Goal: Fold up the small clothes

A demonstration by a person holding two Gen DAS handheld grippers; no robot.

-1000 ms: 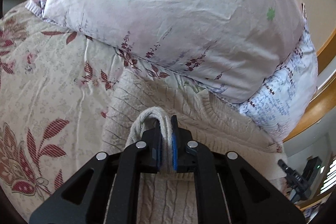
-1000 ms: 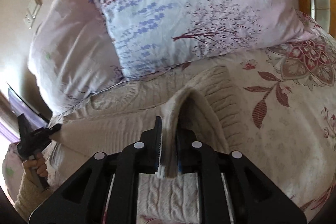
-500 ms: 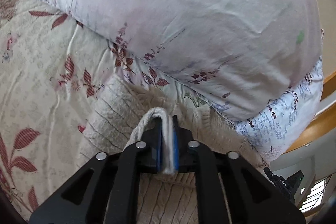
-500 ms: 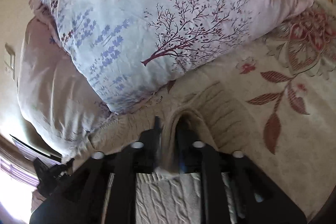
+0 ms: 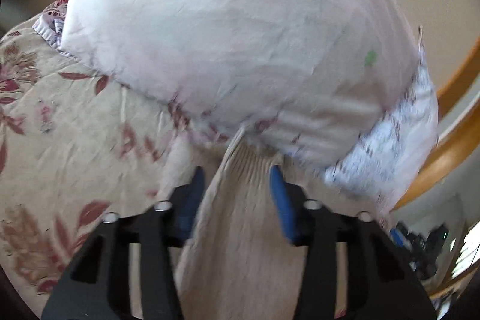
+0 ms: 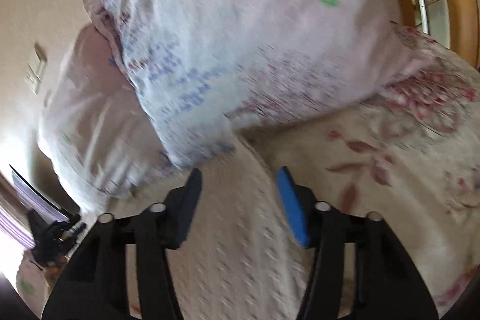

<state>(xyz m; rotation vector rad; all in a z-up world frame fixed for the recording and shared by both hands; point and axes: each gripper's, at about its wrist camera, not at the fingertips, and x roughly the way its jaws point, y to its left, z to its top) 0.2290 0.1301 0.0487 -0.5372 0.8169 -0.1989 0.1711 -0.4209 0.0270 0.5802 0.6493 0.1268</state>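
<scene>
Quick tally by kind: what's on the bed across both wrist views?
Pillows: 2 (white, blue-print)
Cream knit sweater: 1
Floral bedspread: 1
Grippers: 2, left gripper and right gripper, jaws opening, sweater between them
Total: 6

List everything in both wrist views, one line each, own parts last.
knit sweater: one, cream, on the bed, running up between both sets of fingers to the pillows.
pillows: two, pale pink floral leaning over a white one with blue print, at the head of the bed.
bedspread: one, beige with red leaves and flowers, under everything.
bed frame: one, orange wood, curved behind the pillows.
wall switch: one, pale, blurred, on the beige wall.
left gripper: black, blue pads, jaws opening, sweater's ribbed edge between them, apparently unpressed.
right gripper: black, blue pads, jaws opening over the sweater.
</scene>
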